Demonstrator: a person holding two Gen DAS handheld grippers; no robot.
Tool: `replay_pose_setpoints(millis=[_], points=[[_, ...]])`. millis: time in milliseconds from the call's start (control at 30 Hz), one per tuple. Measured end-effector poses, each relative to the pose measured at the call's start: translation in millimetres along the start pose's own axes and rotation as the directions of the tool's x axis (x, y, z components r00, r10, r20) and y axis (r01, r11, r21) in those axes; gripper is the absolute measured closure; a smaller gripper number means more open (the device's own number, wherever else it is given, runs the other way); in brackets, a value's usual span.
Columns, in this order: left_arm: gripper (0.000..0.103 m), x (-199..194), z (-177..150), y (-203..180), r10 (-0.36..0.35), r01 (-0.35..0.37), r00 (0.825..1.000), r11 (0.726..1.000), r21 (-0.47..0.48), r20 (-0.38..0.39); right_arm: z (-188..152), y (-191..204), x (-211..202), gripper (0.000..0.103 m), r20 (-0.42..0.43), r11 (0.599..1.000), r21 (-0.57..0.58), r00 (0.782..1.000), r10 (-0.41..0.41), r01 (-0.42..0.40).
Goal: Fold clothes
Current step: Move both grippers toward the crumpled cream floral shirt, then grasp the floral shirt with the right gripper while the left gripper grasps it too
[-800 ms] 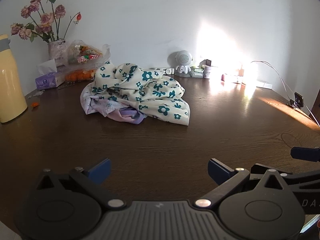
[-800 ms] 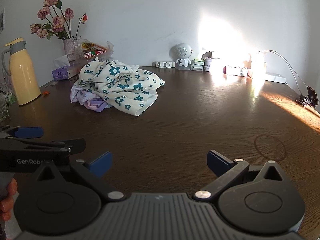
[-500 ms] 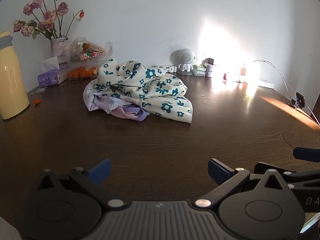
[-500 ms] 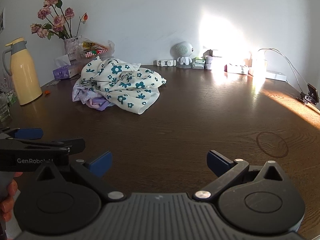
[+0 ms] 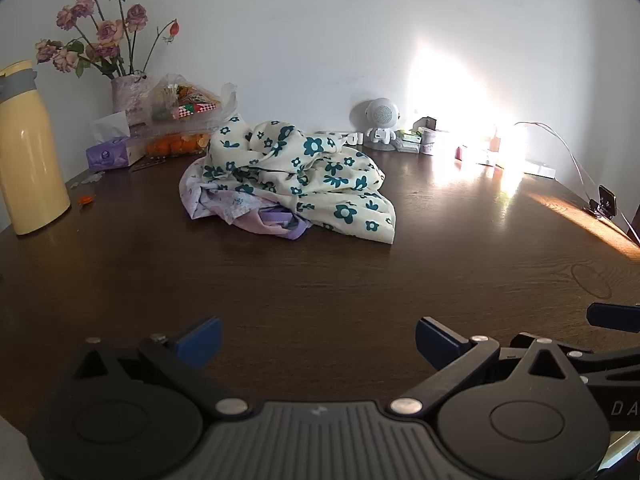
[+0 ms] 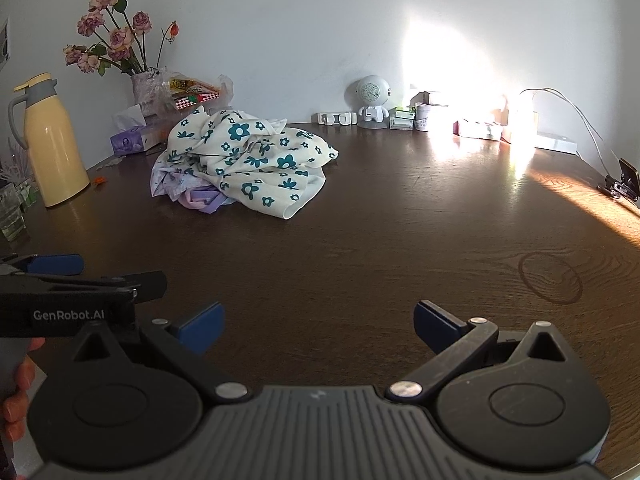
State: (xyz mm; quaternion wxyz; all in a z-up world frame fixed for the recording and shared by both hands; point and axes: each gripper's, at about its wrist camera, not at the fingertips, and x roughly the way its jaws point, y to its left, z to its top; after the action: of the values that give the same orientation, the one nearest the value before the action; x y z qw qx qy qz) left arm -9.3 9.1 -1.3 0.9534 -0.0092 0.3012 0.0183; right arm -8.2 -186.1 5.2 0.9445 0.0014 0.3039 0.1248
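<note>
One crumpled clothes heap (image 5: pixel 288 184) on the bench (image 5: pixel 320 280). Two grippers, left (image 5: pixel 316 334) and right (image 6: pixel 316 330), both spread wide, empty. Left marked "GenRobot.AI".

At the left edge of the frame we see a yellow thermos jug (image 5: pixel 30 156) standing upright on the dark wooden table (image 5: pixel 320 280). In the upper left, a vase of dried pink roses (image 5: pixel 100 36) stands against the white wall (image 5: pixel 320 20), with a purple tissue box (image 5: pixel 110 154) in front of it and a plastic bag of snacks (image 5: pixel 184 100) beside it. Near the upper centre we notice a small white robot-shaped speaker (image 5: pixel 380 122). At the right edge, a black clip (image 6: pixel 622 186) rests in the sunlit patch, and a thin cable (image 5: pixel 560 148) arches above it.
</note>
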Motion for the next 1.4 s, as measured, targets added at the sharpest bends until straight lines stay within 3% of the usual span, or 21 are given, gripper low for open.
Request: replay_pose_setpoints(millis=[767, 1400], points=[[0.000, -1.7, -3.0, 8.8, 0.006, -0.006, 1.000, 1.000, -0.013, -0.019, 0.7, 8.0, 3.9, 0.000, -0.036, 1.000, -0.007, 0.999, 0.008, -0.008], [0.000, 26.0, 14.8, 13.5, 0.000, 0.000, 0.998, 1.000, 0.001, -0.061, 13.7, 6.4, 26.1, 0.000, -0.077, 1.000, -0.006, 0.997, 0.018, -0.018]])
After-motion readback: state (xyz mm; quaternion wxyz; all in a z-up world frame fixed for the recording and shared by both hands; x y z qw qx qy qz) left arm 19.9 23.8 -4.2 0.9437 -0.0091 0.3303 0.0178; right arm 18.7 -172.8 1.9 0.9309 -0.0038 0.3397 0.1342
